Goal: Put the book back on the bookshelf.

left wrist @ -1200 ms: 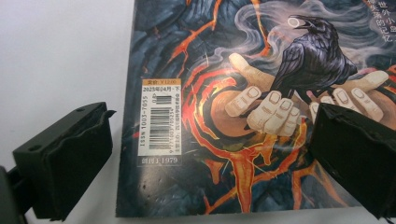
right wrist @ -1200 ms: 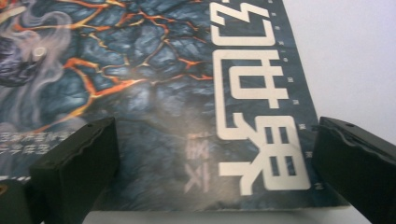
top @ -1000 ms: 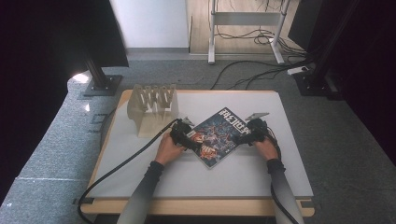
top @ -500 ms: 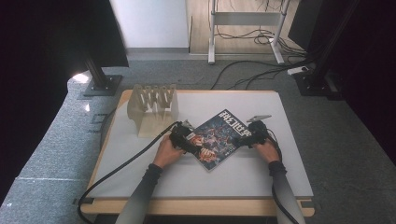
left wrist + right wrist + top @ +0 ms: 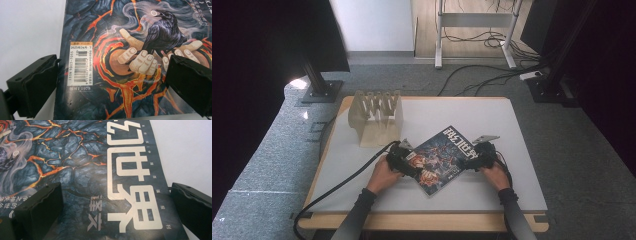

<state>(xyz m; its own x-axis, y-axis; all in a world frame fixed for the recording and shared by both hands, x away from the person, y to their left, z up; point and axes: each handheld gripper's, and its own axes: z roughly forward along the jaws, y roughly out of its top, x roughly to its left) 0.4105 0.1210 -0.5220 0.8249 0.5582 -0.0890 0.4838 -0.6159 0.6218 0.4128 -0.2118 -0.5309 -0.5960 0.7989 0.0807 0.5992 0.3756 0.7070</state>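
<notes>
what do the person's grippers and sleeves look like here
Both the left gripper and the right gripper are black, each with two blocky matte jaws whose inner pads look ridged. A grey three-cornered plate tops the right one. A black cable trails from the left gripper over the table's near edge. The person wears dark grey long sleeves down to the wrists.

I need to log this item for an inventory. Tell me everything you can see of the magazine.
The magazine is thin and glossy, lying flat and closed on the white table, turned diagonally. Its dark cover shows cracked lava, a black crow perched on a pale hand, large pale title characters and a white barcode label near one edge. The left gripper and right gripper sit at opposite sides, jaws open and straddling its edges; I cannot tell whether they touch it.
</notes>
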